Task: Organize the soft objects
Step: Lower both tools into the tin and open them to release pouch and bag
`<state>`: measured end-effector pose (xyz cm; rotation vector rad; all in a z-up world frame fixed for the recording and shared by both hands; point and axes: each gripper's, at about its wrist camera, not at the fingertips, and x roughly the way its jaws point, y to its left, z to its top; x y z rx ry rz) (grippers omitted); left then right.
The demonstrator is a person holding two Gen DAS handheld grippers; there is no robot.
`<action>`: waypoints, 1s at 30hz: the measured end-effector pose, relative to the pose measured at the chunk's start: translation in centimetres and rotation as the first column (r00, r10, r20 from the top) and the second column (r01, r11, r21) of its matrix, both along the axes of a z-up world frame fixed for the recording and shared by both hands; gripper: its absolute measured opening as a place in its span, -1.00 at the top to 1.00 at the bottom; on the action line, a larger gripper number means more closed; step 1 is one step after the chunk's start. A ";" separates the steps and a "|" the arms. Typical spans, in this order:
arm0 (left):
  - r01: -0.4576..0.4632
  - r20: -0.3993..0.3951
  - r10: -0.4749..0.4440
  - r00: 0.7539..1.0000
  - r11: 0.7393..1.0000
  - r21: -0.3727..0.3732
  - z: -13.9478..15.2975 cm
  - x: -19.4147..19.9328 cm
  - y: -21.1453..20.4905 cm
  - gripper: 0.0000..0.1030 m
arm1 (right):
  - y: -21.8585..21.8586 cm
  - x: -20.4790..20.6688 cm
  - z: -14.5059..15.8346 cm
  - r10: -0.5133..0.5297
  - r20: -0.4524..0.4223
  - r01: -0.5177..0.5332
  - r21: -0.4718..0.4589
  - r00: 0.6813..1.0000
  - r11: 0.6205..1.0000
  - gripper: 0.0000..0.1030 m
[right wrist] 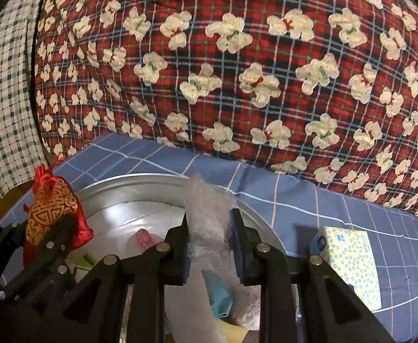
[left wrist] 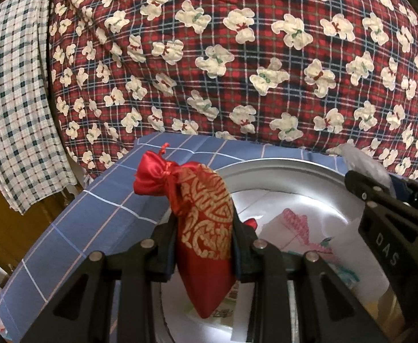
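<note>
From the left wrist we see our left gripper point(left wrist: 204, 245) clamped on a red drawstring pouch point(left wrist: 200, 214) patterned in gold, its gathered neck standing above the fingertips and its belly hanging between them, held over the near edge of a round metal basin point(left wrist: 280, 168). The basin sits on a blue checked cloth point(left wrist: 94, 214), with a red plaid quilt point(left wrist: 237, 57) printed with pale bears bulging behind it; inside the basin lie pale packets with pink and teal markings that we cannot name. From the right wrist we see our right gripper point(right wrist: 212, 234) closed on a crumpled piece of clear plastic wrap point(right wrist: 206, 200), also above the basin, while the pouch and the left gripper show at the left edge. A yellow tissue pack point(right wrist: 352, 260) lies on the cloth well to the right. We judge that we are mid-carry, both soft items lifted and neither yet set down. Next we need to pick a resting place for each, lower gently, and loosen the fingers only once the item rests.
</note>
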<state>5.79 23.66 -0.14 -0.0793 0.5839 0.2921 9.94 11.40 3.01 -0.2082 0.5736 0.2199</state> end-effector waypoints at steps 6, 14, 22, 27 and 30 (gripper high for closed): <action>-0.010 -0.009 0.010 1.000 1.000 0.013 -0.2 0.1 0.2 0.45 | 0.3 0.9 -0.8 0.013 -0.070 -0.014 -0.024 0.997 1.000 0.49; -0.019 -0.012 0.020 1.000 0.999 0.038 -0.2 0.2 0.1 0.24 | 0.9 1.1 -1.2 0.038 -0.109 -0.044 -0.047 0.993 0.998 0.24; -0.069 0.041 0.066 0.997 0.996 0.056 0.7 -1.1 0.3 -0.77 | 0.1 -0.4 -0.3 0.006 -0.024 -0.008 -0.071 1.000 0.997 -0.28; -0.089 0.103 0.086 0.991 0.996 0.031 1.1 -2.6 0.7 -0.99 | -1.8 -1.5 -0.1 -0.033 0.019 0.033 0.023 0.999 0.999 -0.49; -0.073 0.119 0.068 0.991 0.997 0.031 1.2 -3.2 0.4 -0.99 | -2.9 -2.7 0.0 -0.038 0.072 0.032 0.089 0.997 0.996 -0.50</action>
